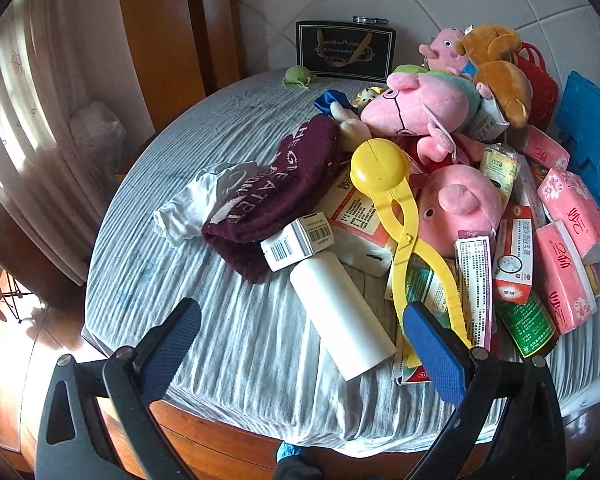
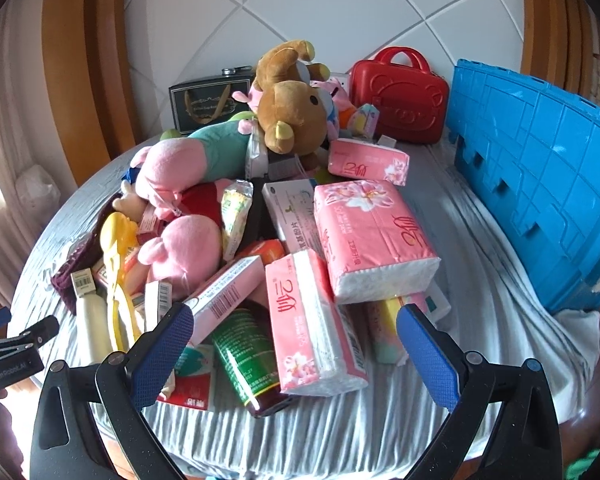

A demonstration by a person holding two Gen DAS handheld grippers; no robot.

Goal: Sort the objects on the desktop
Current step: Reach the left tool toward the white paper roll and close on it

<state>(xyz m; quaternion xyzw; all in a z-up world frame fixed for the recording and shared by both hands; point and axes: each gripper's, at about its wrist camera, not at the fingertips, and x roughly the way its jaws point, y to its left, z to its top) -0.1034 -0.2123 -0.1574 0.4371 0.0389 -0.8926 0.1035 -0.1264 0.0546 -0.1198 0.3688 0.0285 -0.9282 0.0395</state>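
Both grippers hover wide open and empty over the near edge of a round table: the left gripper (image 1: pixel 300 344) above a white bottle (image 1: pixel 342 316), the right gripper (image 2: pixel 296 344) above pink tissue packs (image 2: pixel 374 240). Around the bottle sprawls the heap: yellow scissor-tongs (image 1: pixel 404 216), pink pig plushes (image 1: pixel 424 108), a brown bear (image 2: pixel 292 116), medicine boxes (image 1: pixel 514 252). Grey crinkled cloth (image 1: pixel 228 320) covers the table; beyond the heap stand a blue crate (image 2: pixel 540 200), a red case (image 2: pixel 400 96), a white tiled wall (image 2: pixel 340 8).

Blue crate (image 2: pixel 540 184) cut off at right edge; box labels (image 1: pixel 476 280) prob. too small to read.
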